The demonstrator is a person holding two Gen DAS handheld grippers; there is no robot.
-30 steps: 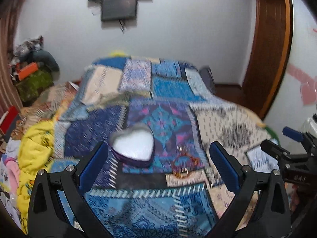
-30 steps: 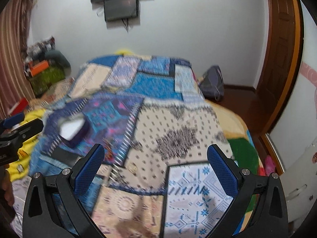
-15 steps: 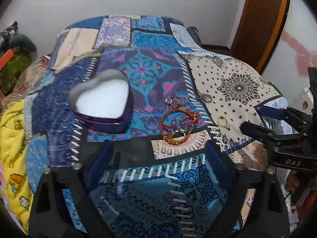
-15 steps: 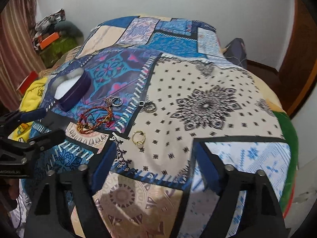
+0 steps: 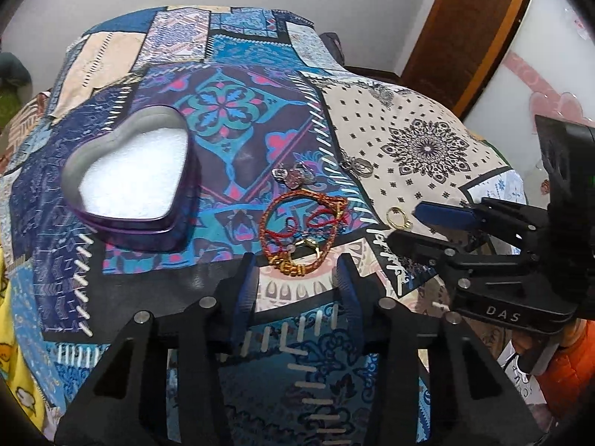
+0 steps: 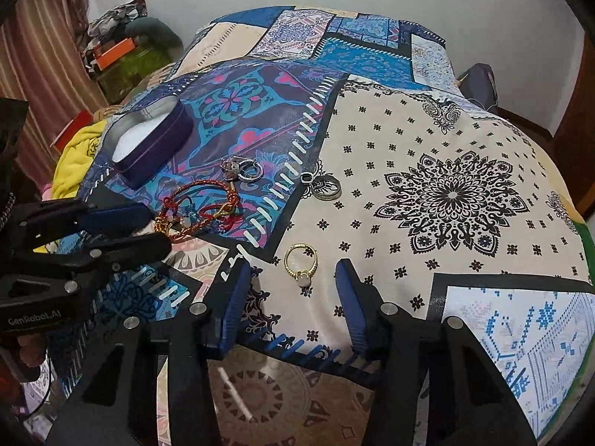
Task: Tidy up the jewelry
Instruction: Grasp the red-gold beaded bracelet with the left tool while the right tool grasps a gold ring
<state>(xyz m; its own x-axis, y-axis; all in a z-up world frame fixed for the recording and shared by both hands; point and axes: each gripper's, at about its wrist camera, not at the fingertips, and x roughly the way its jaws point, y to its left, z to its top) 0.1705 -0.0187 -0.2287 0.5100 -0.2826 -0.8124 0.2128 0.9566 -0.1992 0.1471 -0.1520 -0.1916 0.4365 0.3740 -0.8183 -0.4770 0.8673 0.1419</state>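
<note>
An open purple heart-shaped tin (image 5: pixel 130 182) with white lining sits on the patchwork bedspread; it also shows in the right wrist view (image 6: pixel 148 145). A red and gold braided bracelet (image 5: pixel 303 226) (image 6: pixel 197 206) lies just beyond my left gripper (image 5: pixel 297 264), which is open and empty. A gold ring with a pale stone (image 6: pixel 301 262) (image 5: pixel 398 218) lies between the open fingers of my right gripper (image 6: pixel 292 271). A silver ring cluster (image 6: pixel 241 169) (image 5: pixel 293 176) and a dark engraved ring (image 6: pixel 325 187) (image 5: pixel 359 167) lie farther back.
The patchwork bedspread (image 6: pixel 446 193) covers the whole bed. A yellow cloth (image 6: pixel 72 160) hangs at the left edge. Clutter with an orange box (image 6: pixel 115 52) stands by the far left wall. A wooden door (image 5: pixel 461 37) is at the right.
Both grippers have tilted down and moved closer to the bed. Their fingers have narrowed from wide open. The left now stands at the bracelet, the right around the gold ring.
</note>
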